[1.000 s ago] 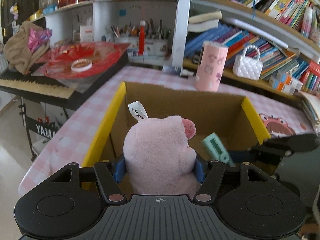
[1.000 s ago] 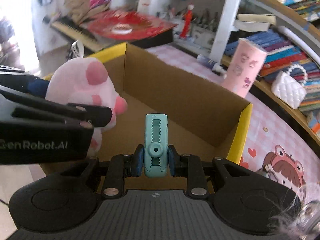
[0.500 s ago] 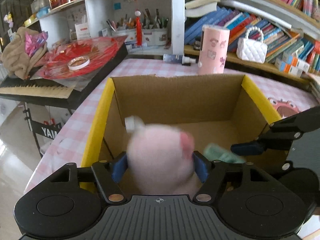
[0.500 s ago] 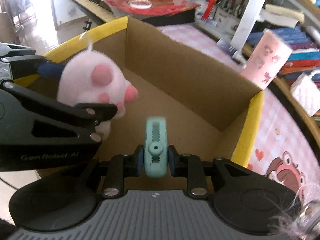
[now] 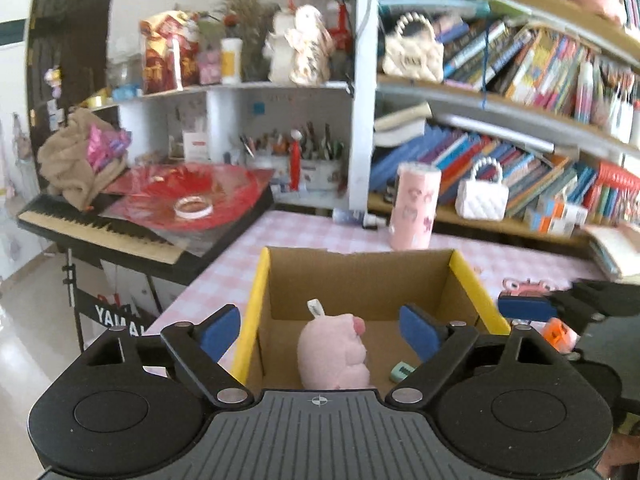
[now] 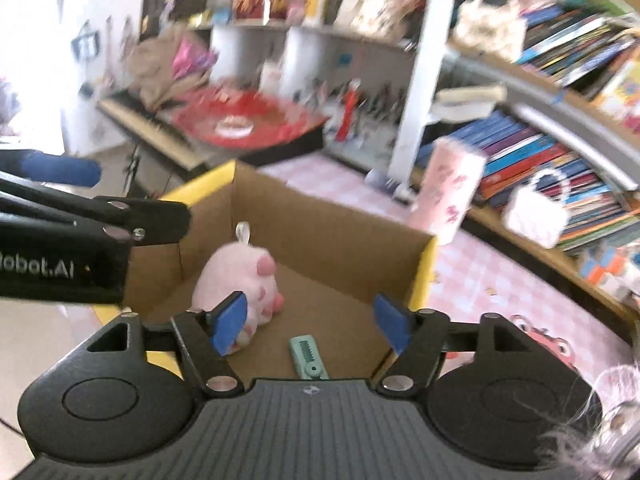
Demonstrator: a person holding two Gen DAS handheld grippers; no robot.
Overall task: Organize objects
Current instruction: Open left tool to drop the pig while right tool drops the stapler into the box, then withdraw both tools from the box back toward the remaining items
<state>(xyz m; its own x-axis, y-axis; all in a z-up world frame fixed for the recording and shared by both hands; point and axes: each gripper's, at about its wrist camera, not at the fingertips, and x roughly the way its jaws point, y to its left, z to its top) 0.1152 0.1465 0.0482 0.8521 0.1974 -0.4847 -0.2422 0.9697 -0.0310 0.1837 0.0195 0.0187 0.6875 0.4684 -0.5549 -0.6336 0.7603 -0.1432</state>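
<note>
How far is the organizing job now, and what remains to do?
Done: the pink plush pig and the small teal plastic clip lie on the floor of the yellow-edged cardboard box. In hand: nothing; the left gripper and right gripper are both open. Left: possibly the small orange item beside the box.

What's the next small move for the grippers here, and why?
Probably swing the right gripper toward the orange item beside the cardboard box. Both it and the left gripper are open and empty; the pink plush and teal clip already lie on the box floor.
</note>
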